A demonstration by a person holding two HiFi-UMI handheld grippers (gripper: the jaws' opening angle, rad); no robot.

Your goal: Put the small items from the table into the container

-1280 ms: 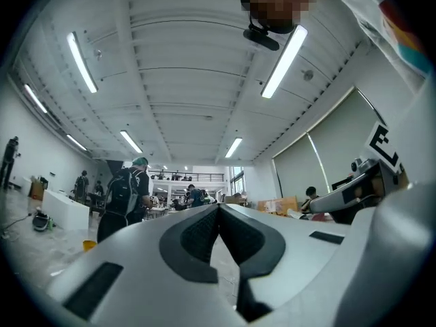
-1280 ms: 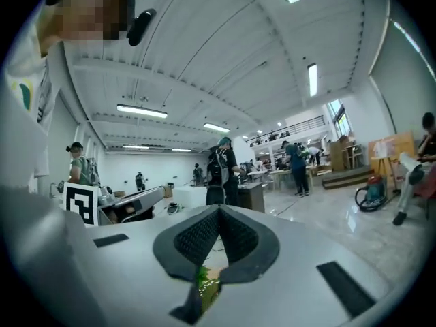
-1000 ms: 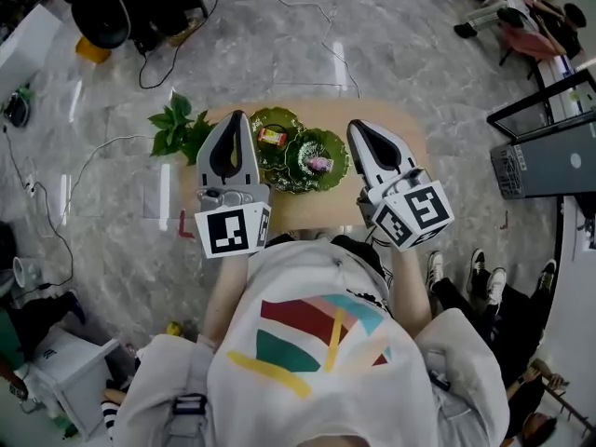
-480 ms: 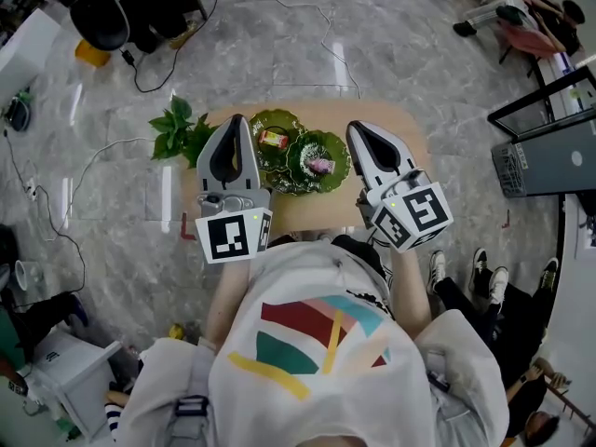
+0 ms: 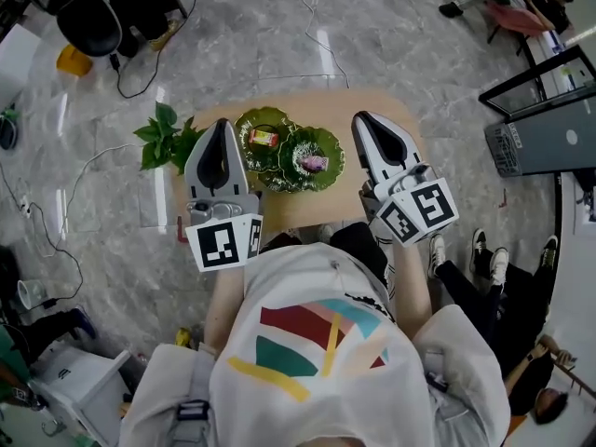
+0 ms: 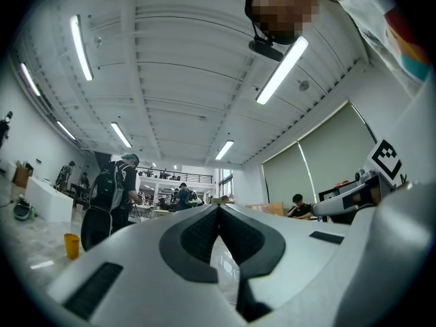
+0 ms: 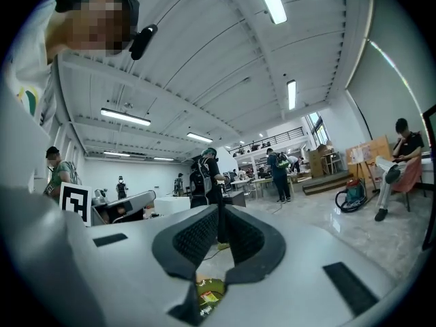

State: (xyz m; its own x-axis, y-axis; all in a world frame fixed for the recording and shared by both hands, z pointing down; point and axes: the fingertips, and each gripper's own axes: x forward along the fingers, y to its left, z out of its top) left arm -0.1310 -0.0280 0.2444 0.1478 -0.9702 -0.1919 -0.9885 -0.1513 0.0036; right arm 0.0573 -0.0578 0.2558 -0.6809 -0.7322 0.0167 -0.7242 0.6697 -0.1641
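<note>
Tongs: left gripper (image 5: 222,122) and right gripper (image 5: 359,117) both closed, nothing between jaws, flanking green dishes (image 5: 333,149) at frame centre | Items: orange-wrapped piece (image 5: 264,138) and pink piece (image 5: 317,163) lying in dishes, none seen loose on table (image 5: 317,210) | Advice: part jaws before descent, approach from above, pinch across narrow side | Writing: square markers only; wrapper print illegible

Leafy green plant (image 5: 163,138). Beyond it, on the marble floor (image 5: 391,35), a yellow bucket (image 5: 73,60) sits beside a black chair (image 5: 90,21).
</note>
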